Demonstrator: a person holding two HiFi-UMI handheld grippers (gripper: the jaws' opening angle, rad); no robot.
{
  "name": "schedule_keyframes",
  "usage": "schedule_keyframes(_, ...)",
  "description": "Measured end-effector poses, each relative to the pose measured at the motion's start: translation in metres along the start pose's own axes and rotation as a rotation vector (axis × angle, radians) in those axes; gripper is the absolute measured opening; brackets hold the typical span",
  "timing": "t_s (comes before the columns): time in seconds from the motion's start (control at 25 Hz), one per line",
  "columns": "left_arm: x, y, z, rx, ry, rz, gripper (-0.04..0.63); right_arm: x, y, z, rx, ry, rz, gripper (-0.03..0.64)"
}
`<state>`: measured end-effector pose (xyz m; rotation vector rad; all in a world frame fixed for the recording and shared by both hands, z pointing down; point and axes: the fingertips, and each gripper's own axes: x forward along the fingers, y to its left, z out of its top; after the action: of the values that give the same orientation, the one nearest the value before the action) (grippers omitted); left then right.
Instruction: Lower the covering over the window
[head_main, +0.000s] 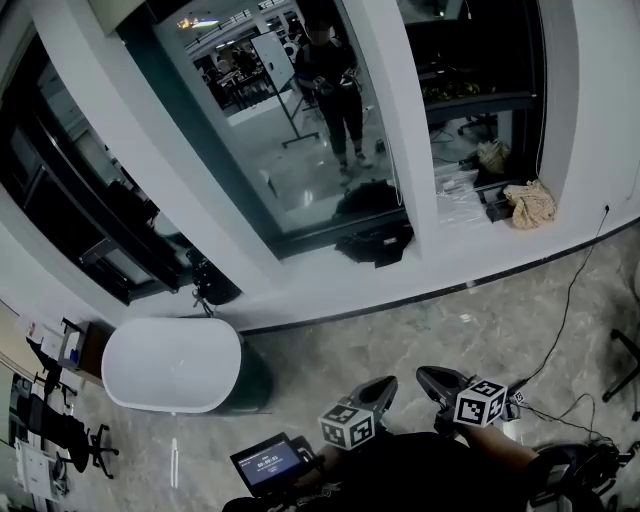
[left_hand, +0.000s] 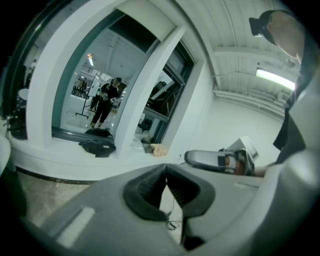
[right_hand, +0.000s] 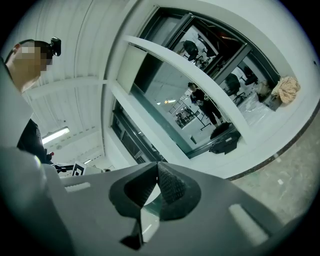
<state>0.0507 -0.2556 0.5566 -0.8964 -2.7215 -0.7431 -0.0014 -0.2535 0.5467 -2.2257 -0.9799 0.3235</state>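
You've got a black bag on the ledge. Right of the bag: clear plastic wrap, then a crumpled beige cloth. Left of the bag, nearer you: a white oval tub on the floor. A cable trails down well right of the bag.

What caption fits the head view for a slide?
Shut and empty, the left gripper and right gripper are held low, facing the window.
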Motion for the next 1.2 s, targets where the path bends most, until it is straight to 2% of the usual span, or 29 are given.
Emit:
schedule_keyframes(0.12, 0.010, 0.015, 0.008, -0.006, 0.010, -0.012, 0.003, 0.010, -0.012, 0.008, 0.015, -0.019, -0.028, 0.008)
schedule_keyframes(0.32, 0.044, 0.048, 0.019, -0.010, 0.042, -0.087, 0.003, 0.036, -0.044, 0.024, 0.023, -0.050, -0.106, 0.008)
schedule_keyframes(0.48, 0.078, 0.089, 0.051, -0.026, 0.057, -0.151, 0.003, 0.073, -0.071, 0.056, 0.013, -0.097, -0.171, 0.008)
schedule_keyframes(0.68, 0.110, 0.138, 0.102, 0.013, 0.061, -0.231, 0.003, 0.139, -0.088, 0.100, -0.039, -0.132, -0.195, 0.008)
schedule_keyframes(0.88, 0.127, 0.199, 0.124, -0.045, 0.066, -0.211, 0.003, 0.193, -0.106, 0.119, -0.039, -0.134, -0.214, 0.008)
schedule_keyframes(1.2, 0.177, 0.246, 0.144, -0.118, 0.070, -0.169, 0.003, 0.213, -0.161, 0.144, 0.018, -0.116, -0.248, 0.008)
